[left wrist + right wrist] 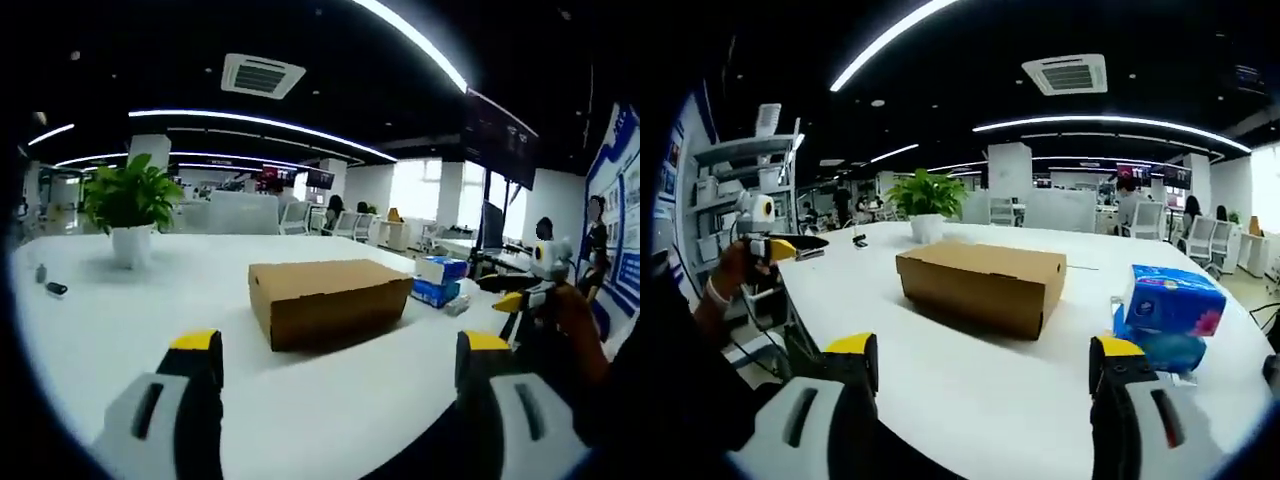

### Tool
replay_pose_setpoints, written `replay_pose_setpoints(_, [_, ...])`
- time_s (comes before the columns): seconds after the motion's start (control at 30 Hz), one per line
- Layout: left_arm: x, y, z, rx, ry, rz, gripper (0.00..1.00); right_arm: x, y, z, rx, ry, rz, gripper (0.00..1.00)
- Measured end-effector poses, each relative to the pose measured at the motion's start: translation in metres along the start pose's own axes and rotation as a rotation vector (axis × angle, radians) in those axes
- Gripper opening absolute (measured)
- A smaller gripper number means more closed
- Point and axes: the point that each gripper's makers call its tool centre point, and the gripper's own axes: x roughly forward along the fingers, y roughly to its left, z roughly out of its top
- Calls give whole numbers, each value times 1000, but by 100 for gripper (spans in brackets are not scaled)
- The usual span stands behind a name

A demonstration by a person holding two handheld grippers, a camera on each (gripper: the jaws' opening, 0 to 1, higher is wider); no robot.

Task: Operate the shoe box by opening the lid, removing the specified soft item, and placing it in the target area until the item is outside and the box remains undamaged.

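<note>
Left gripper view: my left gripper [340,365], jaws apart and empty, faces the closed brown cardboard shoe box [328,298] mid white table [120,320].

Right gripper view: my right gripper [980,365], also spread and empty, near blue tissue packs [1170,310]. I'd go in low under the lid's front lip and lift gently.

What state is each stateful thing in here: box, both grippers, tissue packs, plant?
Shoe box: lid closed, flat on the white table, untouched.
Left gripper: open, empty.
Right gripper: open, empty.
Blue tissue packs: stacked, apart from the box.
Potted plant: upright.
</note>
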Motion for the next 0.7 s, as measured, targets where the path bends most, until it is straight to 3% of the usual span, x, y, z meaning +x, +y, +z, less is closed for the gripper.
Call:
replay_pose_setpoints(0.1, [1, 1, -8, 1, 31, 5, 99, -8, 6, -3, 4, -1, 6, 89])
replay_pose_setpoints(0.27, [-11, 5, -21, -49, 27, 52, 99, -4, 10, 3, -10, -12, 5, 88])
replay_pose_setpoints(0.33, [-13, 7, -20, -28, 30, 76, 99, -1, 13, 1, 30, -29, 6, 87])
replay_pose_setpoints(0.47, [-16, 1, -15, 11, 23, 88, 99, 2, 24, -14, 29, 19, 36, 87])
replay_pose_setpoints(0.7, [-17, -10, -14, 34, 26, 66, 99, -3, 25, -10, 30, 4, 29, 86])
